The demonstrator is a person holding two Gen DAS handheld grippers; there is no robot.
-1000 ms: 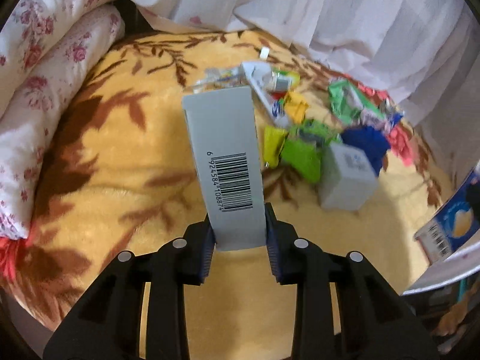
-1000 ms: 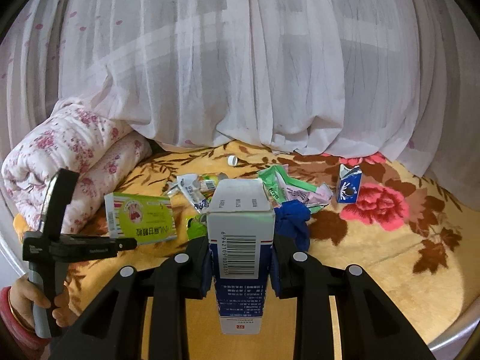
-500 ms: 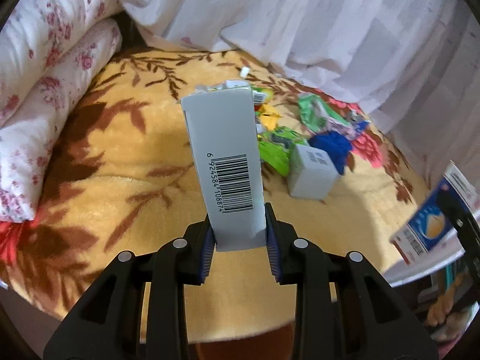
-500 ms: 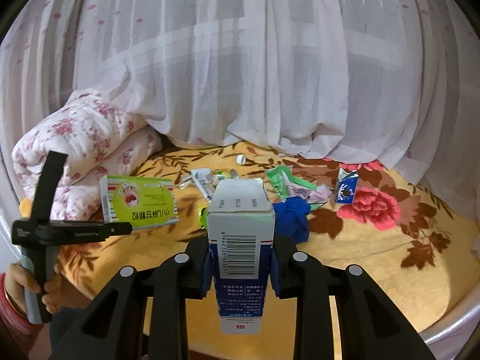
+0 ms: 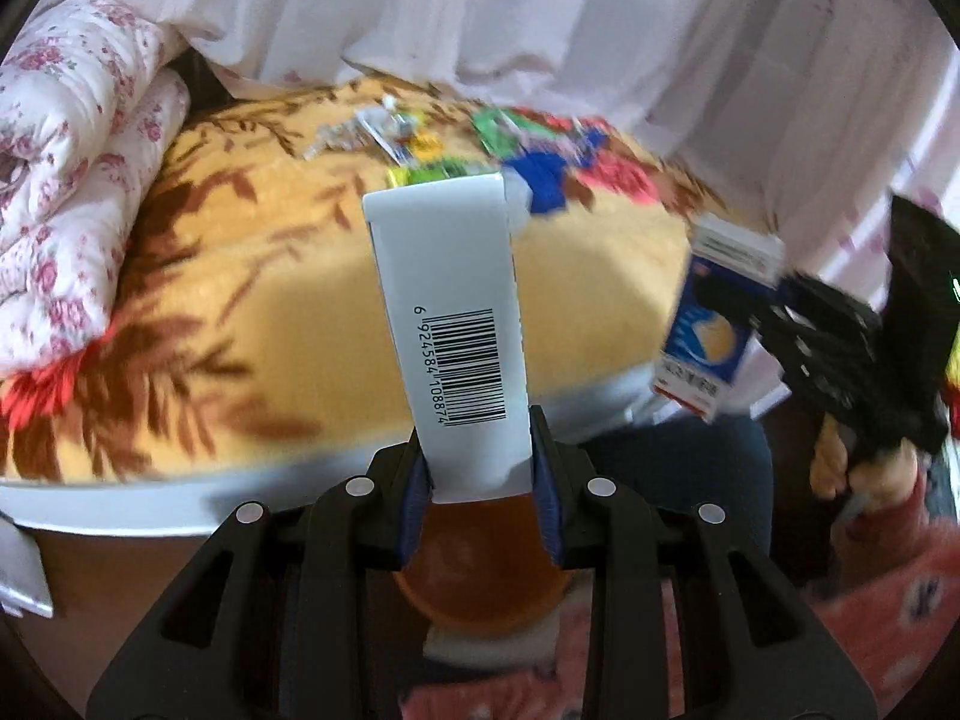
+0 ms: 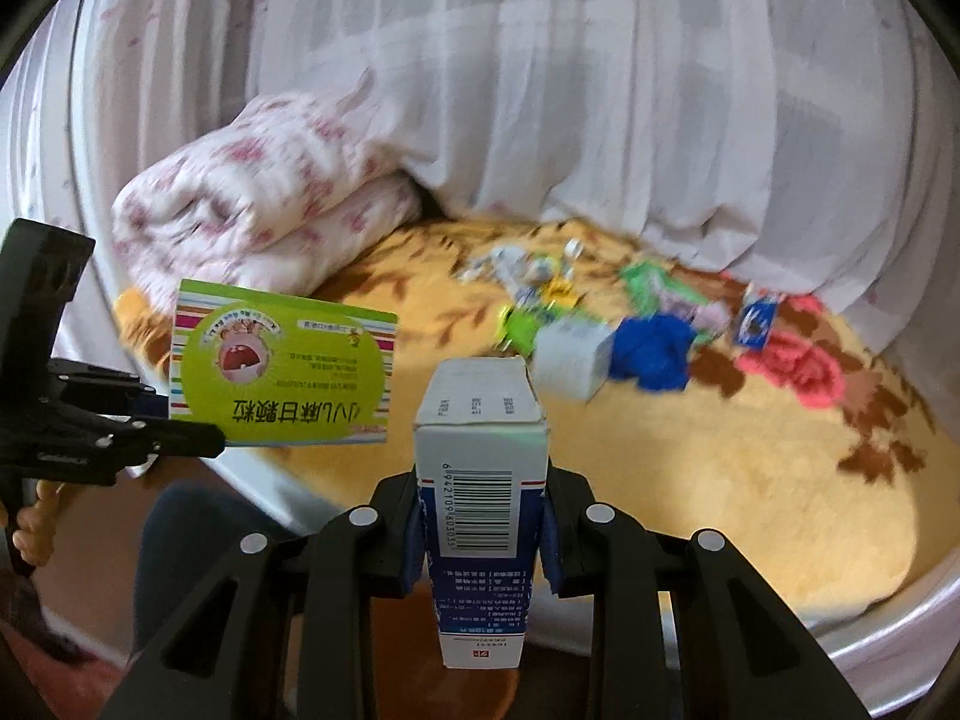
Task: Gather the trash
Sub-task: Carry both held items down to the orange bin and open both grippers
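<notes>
Bed [image 6: 750, 456], yellow floral blanket, takes most of both views; folded pink-flowered quilt [image 6: 258, 192] at its head, white curtain [image 6: 540, 90] behind.

Trash pile [image 6: 600, 324] sits mid-bed near the curtain: green wrappers, blue crumpled item, white carton, small blue packet. All blurred, so exact count n/a.

Left tool [image 5: 480, 474] clamped on green box [image 6: 282, 360]: in its own view only the white barcode side shows, box upright betw. the pads; seen from the right wrist it is the green printed face, held clear of the bed edge.

Right tool [image 6: 480, 531] clamped on blue-white carton [image 6: 480, 480], upright, barcode toward cam, also off the bed.

Orange round thing [image 5: 480, 576] lies below the left tool, partly behind the fingers. Prob. a bin or basin, can't confirm.

Step in hand, judged: carry both boxes to a bin and drop. Do well: keep the squeeze firm w/o crushing card; bring each box over the opening before release; release one at a time.

Hidden: the orange thing's rim is cut off by tool bodies; the pile's far side is blurred.
</notes>
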